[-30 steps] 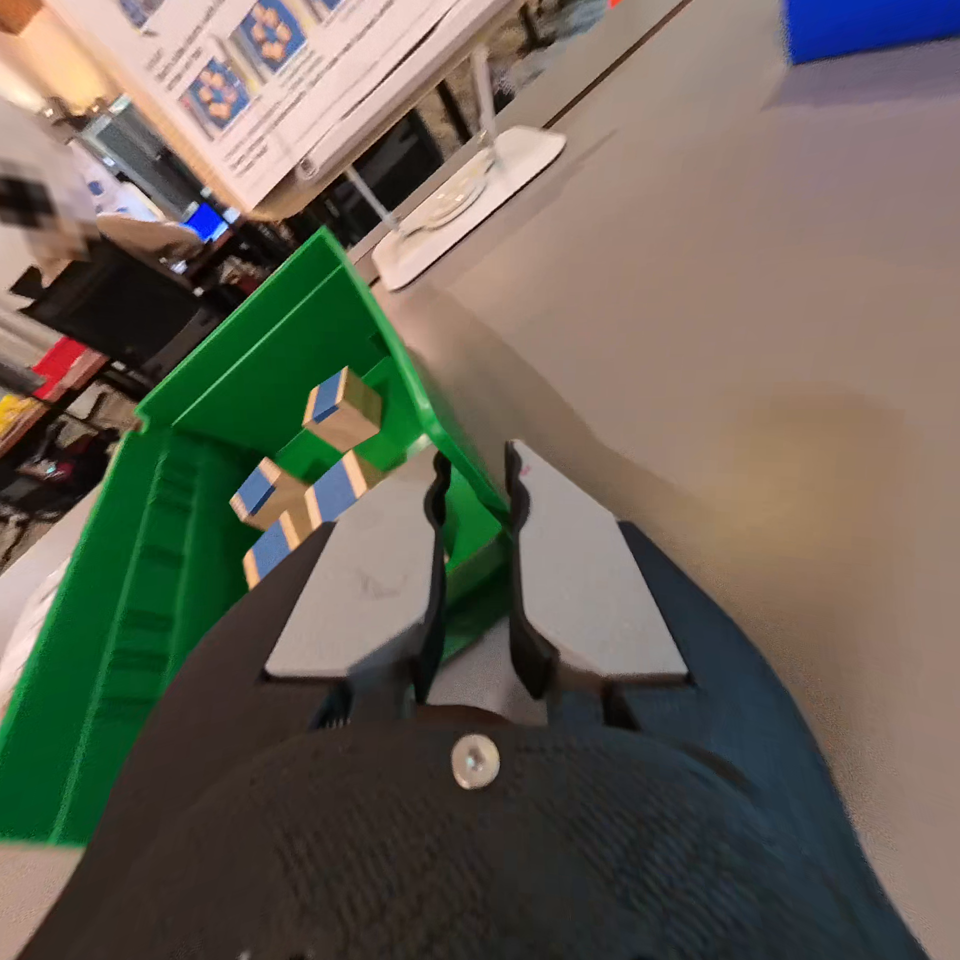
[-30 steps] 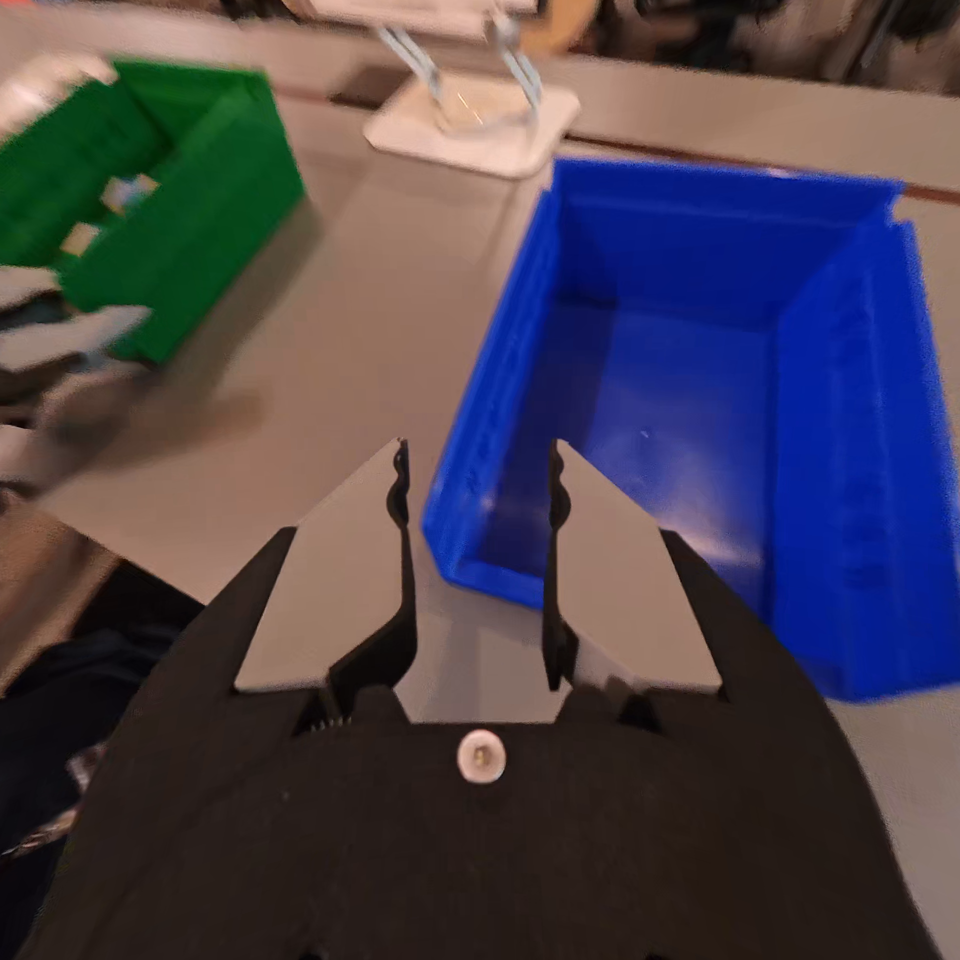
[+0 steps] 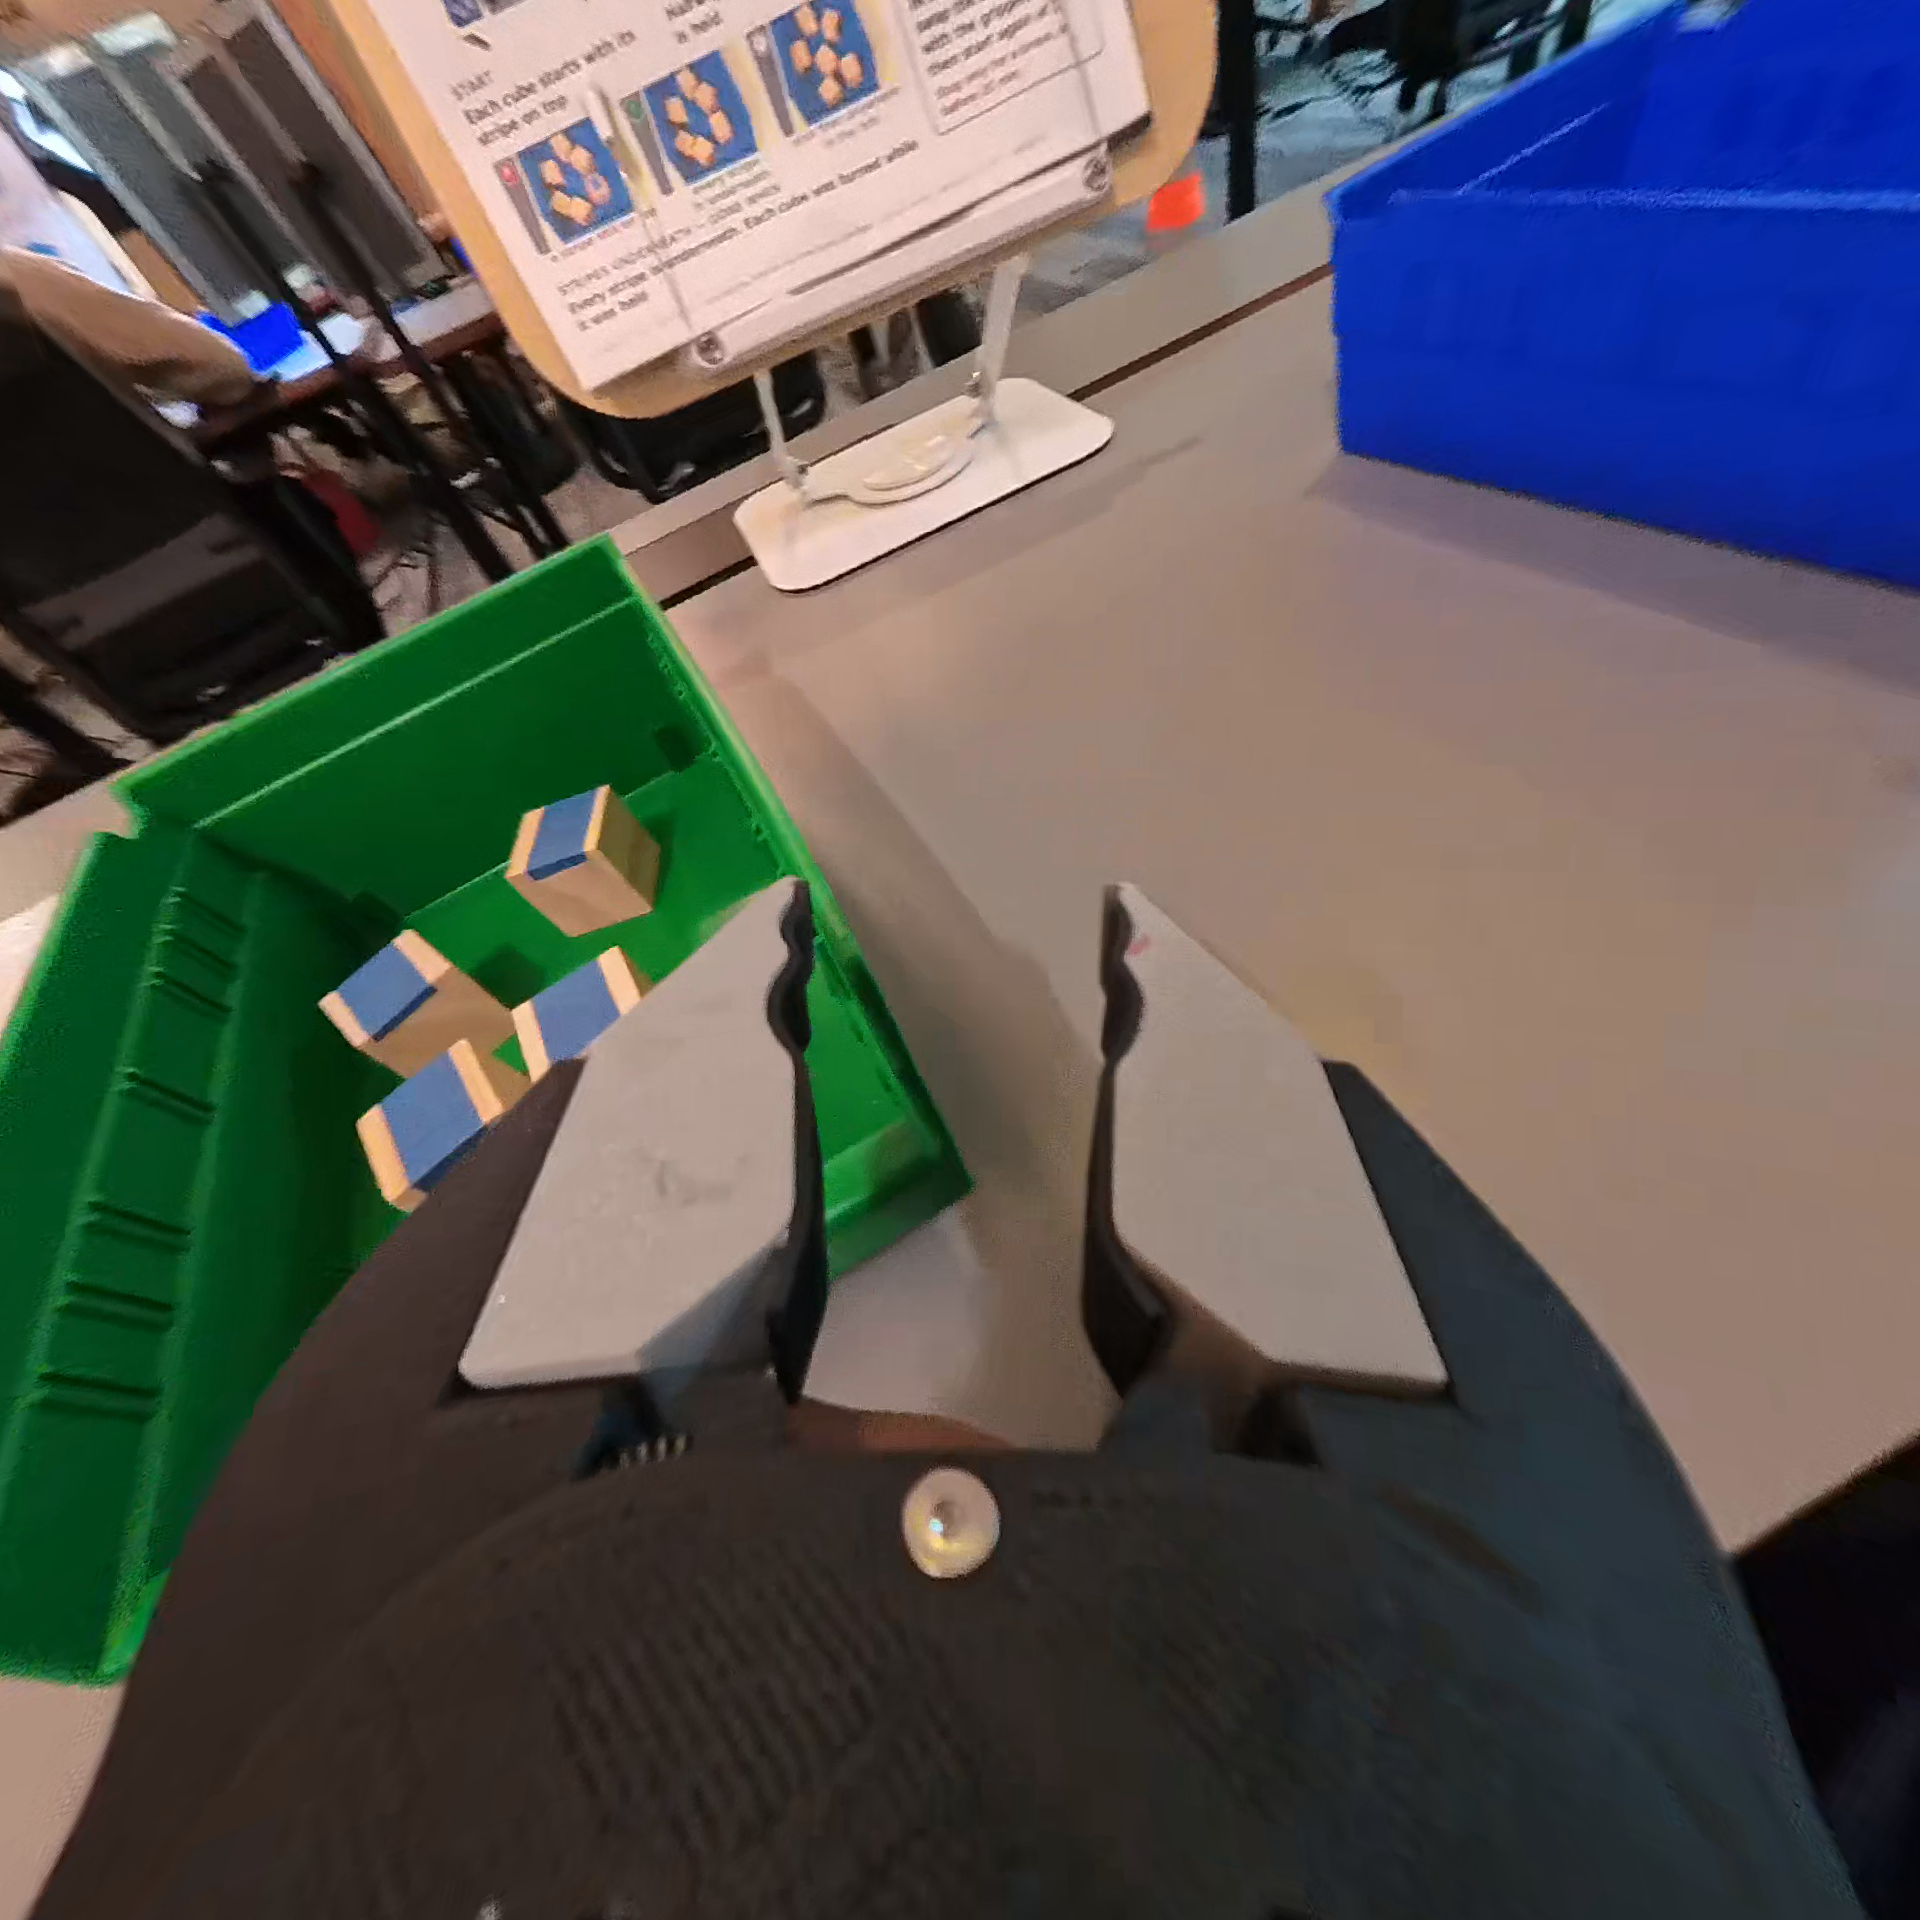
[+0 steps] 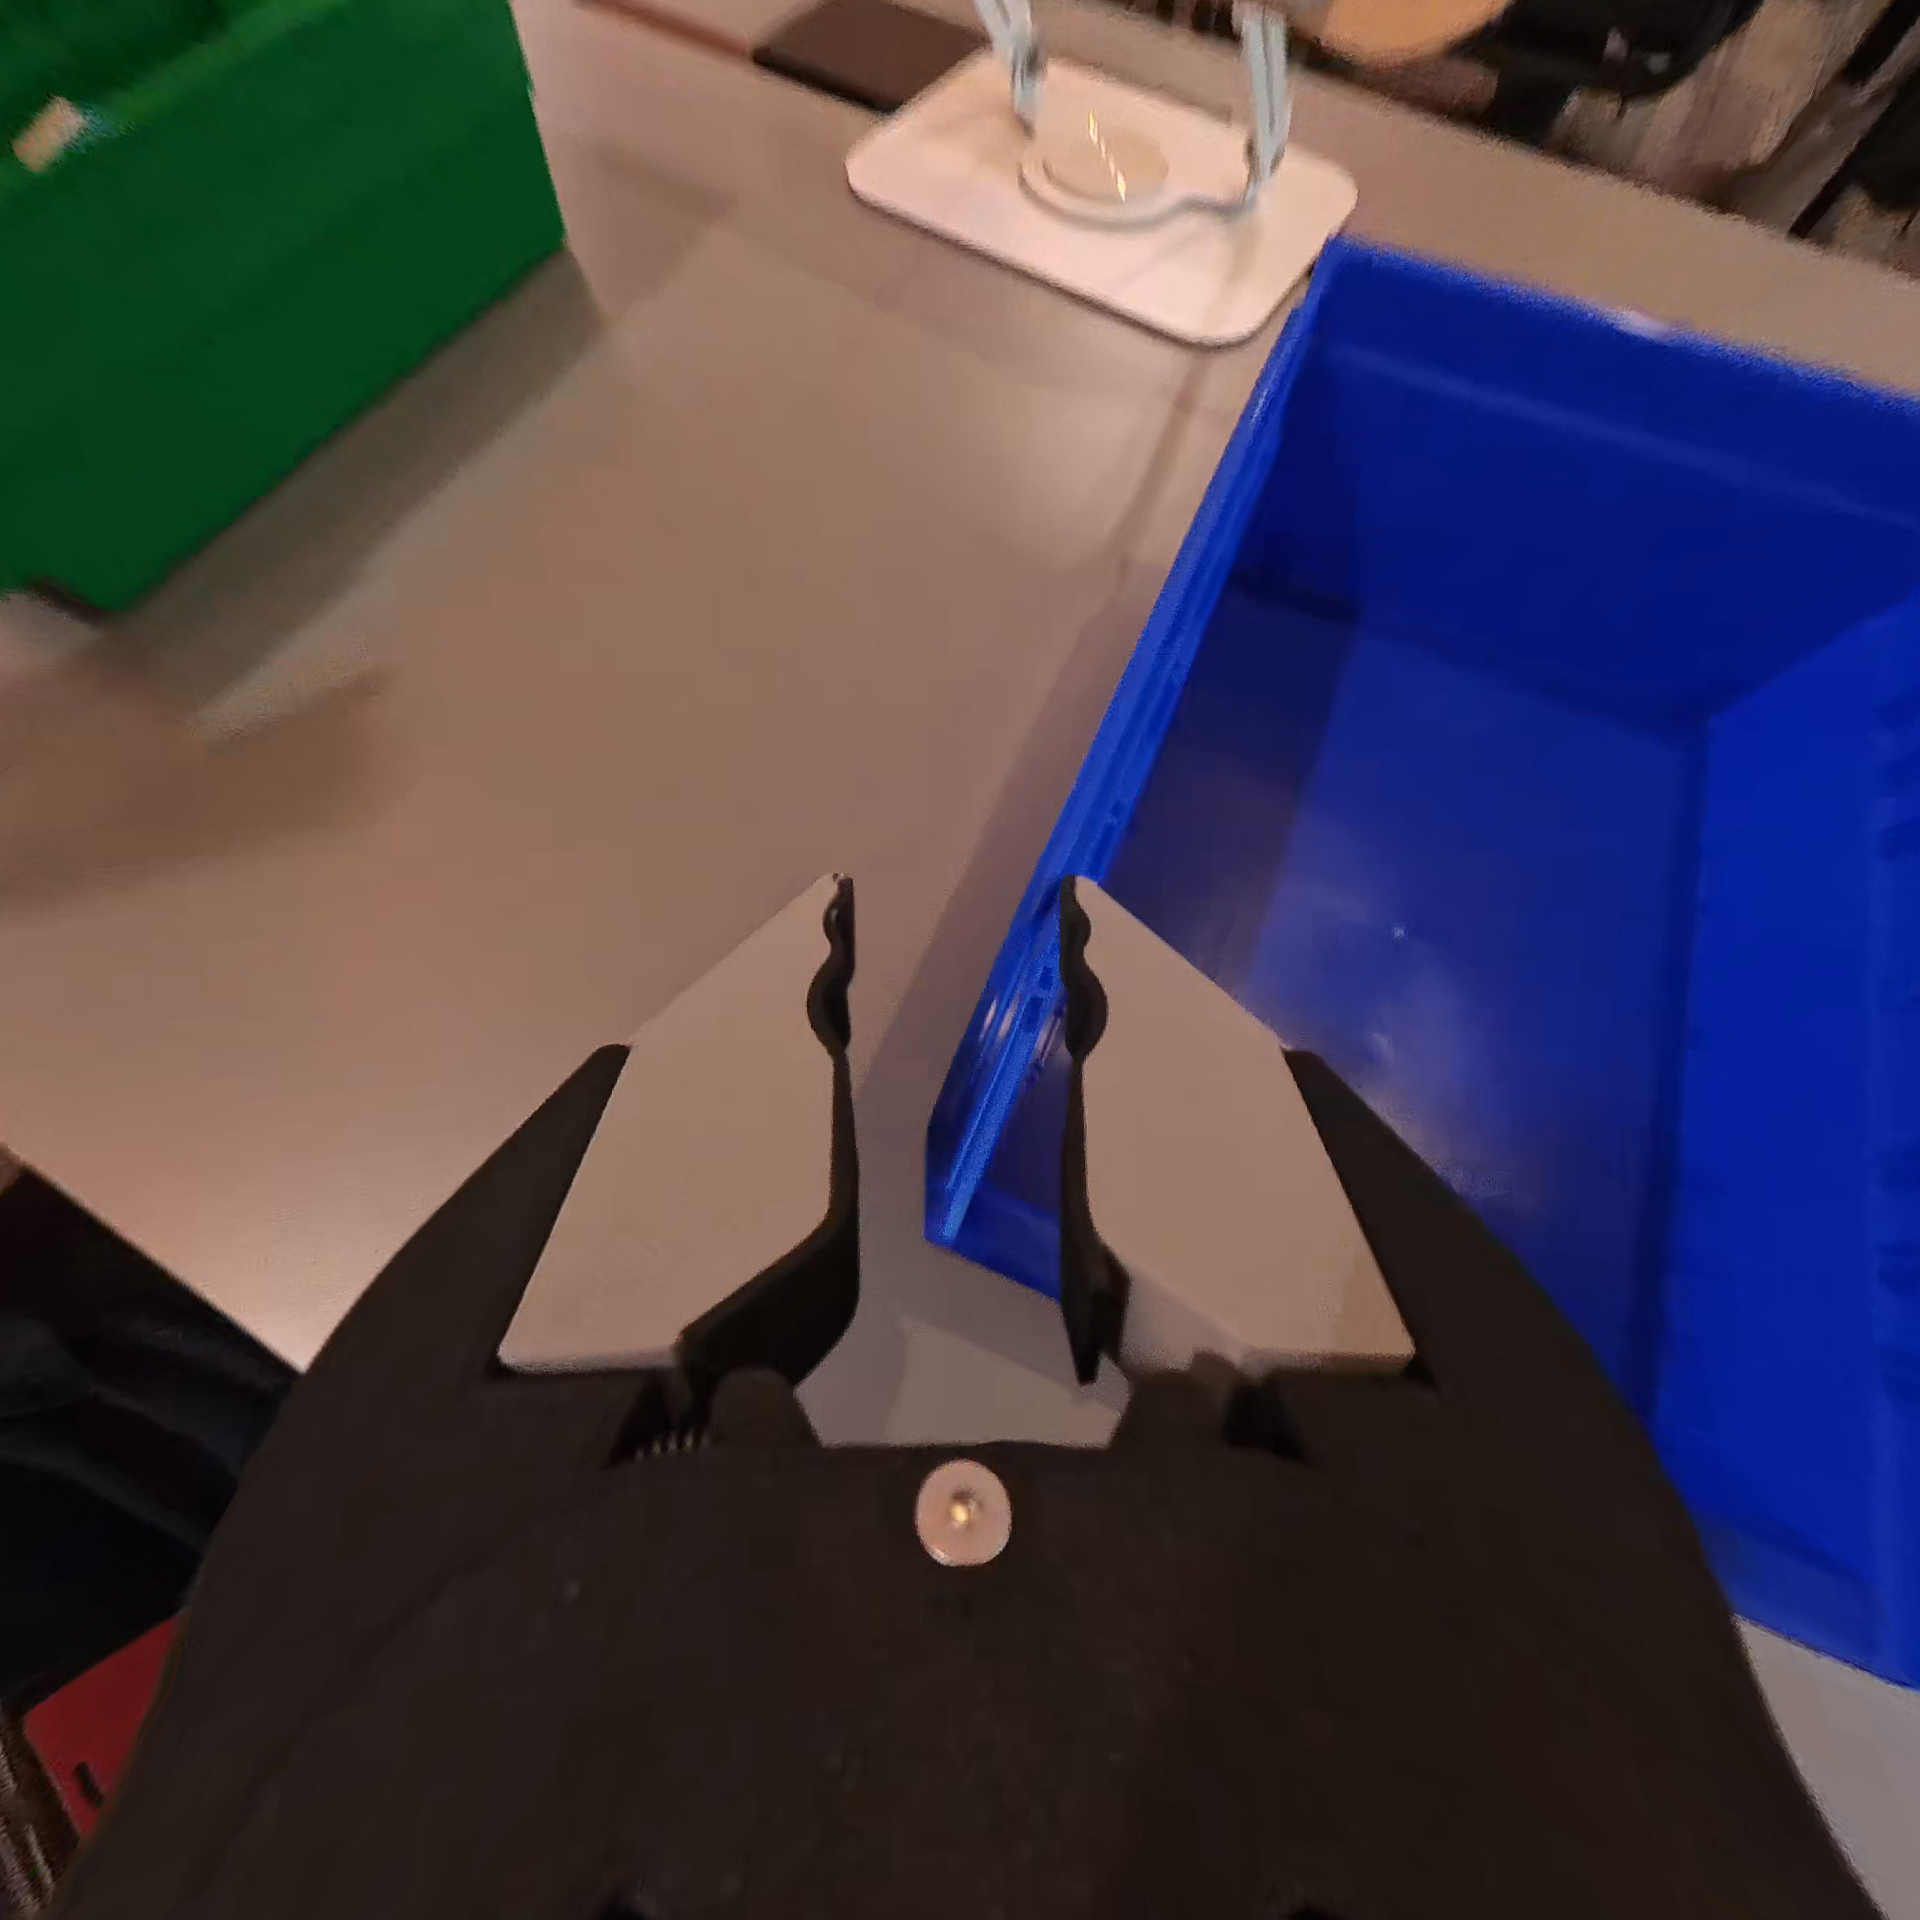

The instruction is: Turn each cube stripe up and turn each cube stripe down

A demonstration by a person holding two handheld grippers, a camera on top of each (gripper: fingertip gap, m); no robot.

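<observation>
Jaws stand wide apart on the left gripper (image 3: 951, 904), with nothing between them but bare grey table (image 3: 1351, 831). It hangs at the lower centre of the left wrist view, its left finger overlapping the near right wall of the green bin (image 3: 416, 748). The right gripper (image 4: 954, 894) at the lower centre of its own view is parted more narrowly, also empty, its right finger over the near left corner of the blue bin (image 4: 1455, 520), whose visible floor holds nothing.

Four wooden cubes lie inside the green bin, left of centre in the left wrist view: a far cube (image 3: 587, 862) apart from the rest, a left cube (image 3: 400, 1003), a near cube (image 3: 436, 1127) and a right cube (image 3: 582, 1003) partly hidden by the left finger. The three nearer ones sit close together; whether they touch cannot be told. Each shows a blue stripe on an upward-facing side.

The cubes look light, rigid and smooth-faced, so they should take a firm pinch without harm, though bare wood may slip if caught by the edges. The best hold is likely across two opposite plain faces, away from the stripe. The far cube looks easiest to reach.

At the upper centre stands an instruction sheet on a white stand (image 3: 925, 488).
</observation>
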